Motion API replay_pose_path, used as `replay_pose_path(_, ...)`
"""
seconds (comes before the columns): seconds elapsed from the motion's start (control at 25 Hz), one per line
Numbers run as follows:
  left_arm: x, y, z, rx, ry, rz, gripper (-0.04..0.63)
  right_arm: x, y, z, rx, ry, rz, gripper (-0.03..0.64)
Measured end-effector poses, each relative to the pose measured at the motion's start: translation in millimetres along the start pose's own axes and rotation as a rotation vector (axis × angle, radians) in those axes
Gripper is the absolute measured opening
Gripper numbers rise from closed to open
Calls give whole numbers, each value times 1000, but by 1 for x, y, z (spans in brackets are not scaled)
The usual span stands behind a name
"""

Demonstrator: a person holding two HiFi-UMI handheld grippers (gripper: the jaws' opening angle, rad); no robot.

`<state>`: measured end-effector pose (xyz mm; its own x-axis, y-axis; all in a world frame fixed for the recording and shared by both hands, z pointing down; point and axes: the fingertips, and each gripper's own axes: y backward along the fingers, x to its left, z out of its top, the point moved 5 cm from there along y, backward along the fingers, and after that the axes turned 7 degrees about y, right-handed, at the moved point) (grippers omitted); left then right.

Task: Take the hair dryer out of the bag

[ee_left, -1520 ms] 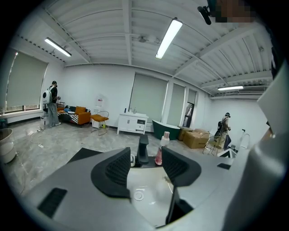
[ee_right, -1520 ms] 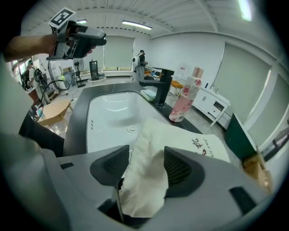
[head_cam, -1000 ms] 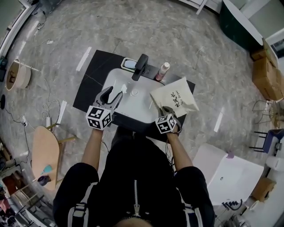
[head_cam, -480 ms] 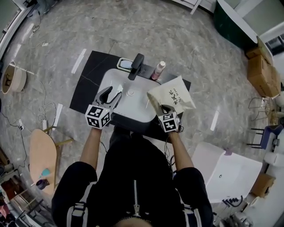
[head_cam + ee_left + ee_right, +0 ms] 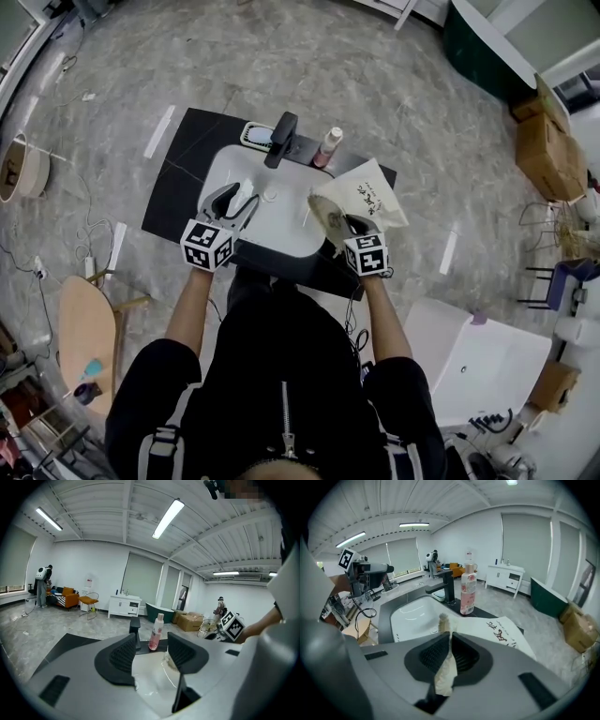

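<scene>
The right gripper [image 5: 447,643] has just closed on the edge of the bag [image 5: 499,629], contents hidden; the left gripper [image 5: 151,645] gapes empty.

Left gripper [image 5: 151,649] jaws apart; right gripper [image 5: 449,646] jaws just closed on bag [image 5: 501,630].

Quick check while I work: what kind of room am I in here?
Probably a large open workroom or studio with a mock bathroom station: a white sink with a black faucet stands alone on a wide stone-look floor, with cardboard boxes and a spare basin nearby.
</scene>
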<state>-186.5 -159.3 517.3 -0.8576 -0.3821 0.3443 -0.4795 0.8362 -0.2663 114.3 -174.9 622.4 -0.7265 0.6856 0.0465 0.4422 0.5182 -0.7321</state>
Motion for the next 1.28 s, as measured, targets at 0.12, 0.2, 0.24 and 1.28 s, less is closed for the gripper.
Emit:
replay_pose_path(0.12, -2, -4, -2, 20, -15, -23, 236, -3, 4, 1, -13, -23, 0, 29)
replay_pose_path(0.2, -5, -8, -6, 37, -30, -41, 235, -3, 5, -1, -22, -34, 1, 29)
replay_pose_path(0.24, -7, -11, -9, 48, -37, -52, 235, -3, 6, -2, -26, -40, 1, 29)
replay_pose_path(1.28, -87, -98, -112, 370, -83, -400, 236, -14, 32, -10, -134, -171, 40, 31)
